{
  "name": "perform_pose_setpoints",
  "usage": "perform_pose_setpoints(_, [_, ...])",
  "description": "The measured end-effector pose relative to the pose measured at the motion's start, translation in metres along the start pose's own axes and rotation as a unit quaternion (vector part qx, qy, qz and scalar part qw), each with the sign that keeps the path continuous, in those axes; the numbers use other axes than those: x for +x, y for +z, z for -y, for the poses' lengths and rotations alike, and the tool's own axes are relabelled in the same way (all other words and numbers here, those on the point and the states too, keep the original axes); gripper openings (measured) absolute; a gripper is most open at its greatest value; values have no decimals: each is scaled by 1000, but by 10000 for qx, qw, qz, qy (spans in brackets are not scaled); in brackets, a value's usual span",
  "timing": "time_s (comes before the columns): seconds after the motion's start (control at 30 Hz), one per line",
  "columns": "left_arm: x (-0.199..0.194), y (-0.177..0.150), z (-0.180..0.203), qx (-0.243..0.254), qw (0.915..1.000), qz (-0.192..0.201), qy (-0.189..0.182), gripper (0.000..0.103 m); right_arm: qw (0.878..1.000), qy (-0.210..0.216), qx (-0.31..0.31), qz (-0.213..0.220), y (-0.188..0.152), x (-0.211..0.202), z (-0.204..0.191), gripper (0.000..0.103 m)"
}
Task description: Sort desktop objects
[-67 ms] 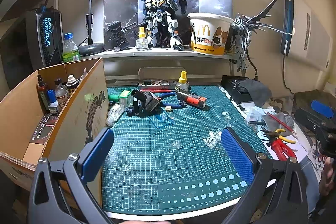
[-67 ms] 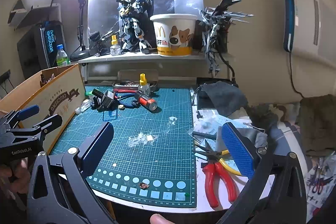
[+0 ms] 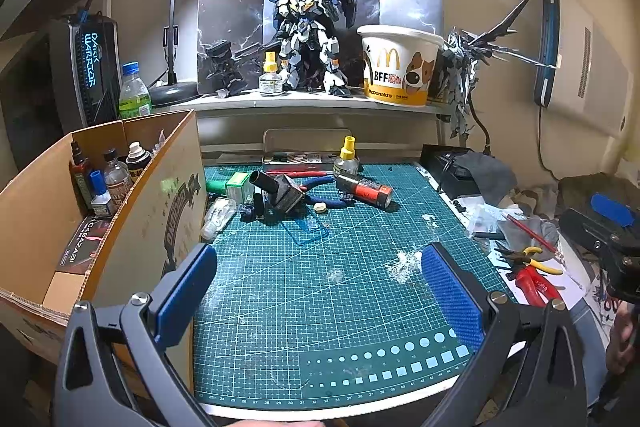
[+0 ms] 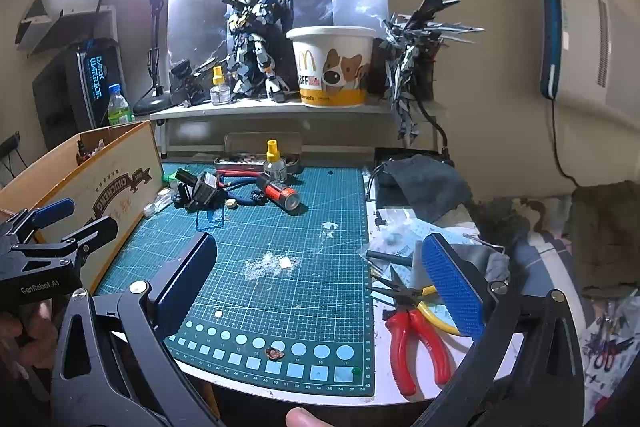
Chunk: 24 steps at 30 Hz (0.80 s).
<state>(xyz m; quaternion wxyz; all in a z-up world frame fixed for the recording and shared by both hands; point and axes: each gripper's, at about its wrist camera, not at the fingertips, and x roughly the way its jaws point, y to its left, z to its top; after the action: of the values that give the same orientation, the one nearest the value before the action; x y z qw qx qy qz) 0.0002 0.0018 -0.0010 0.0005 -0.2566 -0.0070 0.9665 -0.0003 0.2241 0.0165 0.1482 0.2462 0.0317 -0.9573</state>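
Loose items lie at the far side of the green cutting mat [image 3: 320,291]: a red and black spray can [image 3: 366,190] on its side, a yellow-capped bottle [image 3: 346,159], a black blocky tool [image 3: 280,193], blue-handled pliers [image 3: 320,187], a green and white box [image 3: 230,183]. The can also shows in the right wrist view [image 4: 282,195]. A cardboard box [image 3: 132,227] at the left holds several bottles. My left gripper [image 3: 320,291] is open and empty above the mat's near half. My right gripper [image 4: 320,287] is open and empty above the mat's near right edge.
Red-handled pliers [image 4: 416,343] and yellow-handled pliers [image 4: 420,301] lie right of the mat among bags and cloth. A metal tin [image 3: 304,151] stands at the mat's back edge. A shelf [image 3: 304,101] behind carries model robots, a paper bucket and a bottle.
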Motion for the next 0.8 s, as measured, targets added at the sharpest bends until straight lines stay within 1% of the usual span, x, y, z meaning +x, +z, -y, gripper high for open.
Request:
perform_pose_setpoints(0.07, [0,-1,2,9,10000,-9,25,103,10000,14,-1,-33,1,0,0,103])
perform_pose_setpoints(0.2, [1,-4,-1,-114,9999,-43,-71,103,9999,89,-5,-47,1,1,-3,103])
perform_pose_setpoints(0.3, [4,-4,-2,-167,9997,-121,-101,103,9994,338,85,-66,0,1,-1,103])
perform_pose_setpoints(0.4, [5,-9,-3,-135,9997,-123,-137,103,9974,648,178,-275,3,11,6,103])
perform_pose_setpoints(0.47, [6,-10,-3,-124,9998,-98,-131,103,9967,734,156,-312,4,14,9,103])
perform_pose_setpoints(0.6, [11,-12,-4,-106,9998,-98,-119,103,9950,913,-232,-332,10,29,12,102])
perform_pose_setpoints(0.63, [13,-12,-4,-109,9998,-118,-134,103,9940,969,-349,-353,13,35,13,98])
perform_pose_setpoints(0.67, [15,-13,-4,-111,9997,-134,-143,103,9928,1032,-469,-385,18,43,14,91])
perform_pose_setpoints(0.8, [22,-14,-2,-57,9998,-156,-89,103,9873,1229,-793,-628,42,93,16,76])
